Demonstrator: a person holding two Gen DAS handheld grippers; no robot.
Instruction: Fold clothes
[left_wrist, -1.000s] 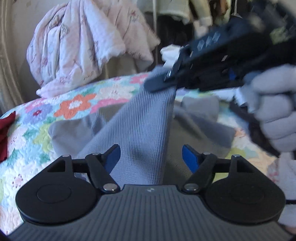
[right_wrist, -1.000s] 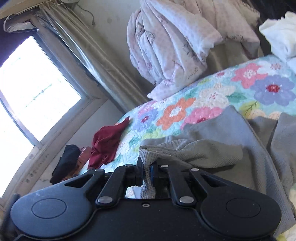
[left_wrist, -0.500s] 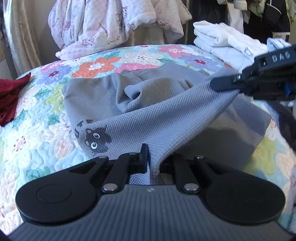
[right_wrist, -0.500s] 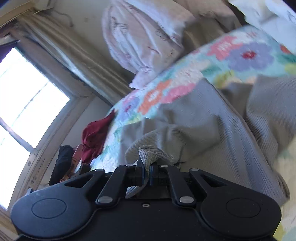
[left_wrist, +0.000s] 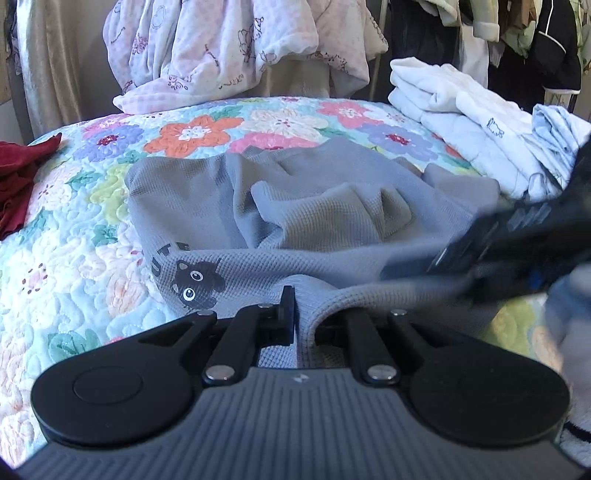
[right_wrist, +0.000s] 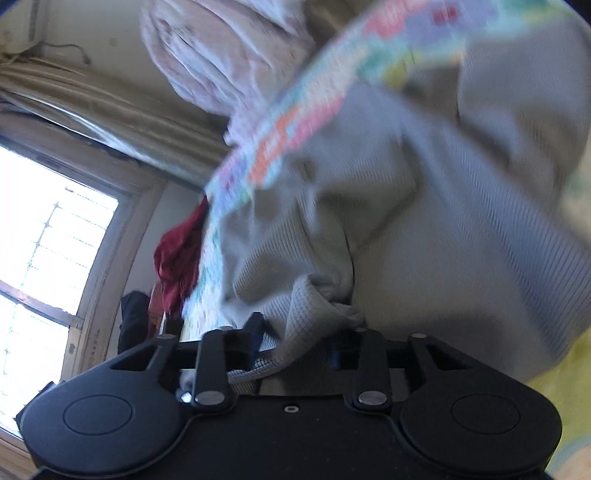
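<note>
Grey waffle-knit garment (left_wrist: 295, 206), black cat print and partial lettering at near left corner, spread crumpled on floral quilt (left_wrist: 74, 221); middle bunched into raised folds; near hem lifted and pinched. In right wrist view, ribbed edge (right_wrist: 310, 321) seen gathered, blurred.

Grey top (left_wrist: 332, 206): printed letters "UTE" legible beside the cat face print (left_wrist: 194, 282), near the top's left edge; any further letters are hidden by a fold. White letters on the right gripper (left_wrist: 524, 218) too blurred to read.
</note>
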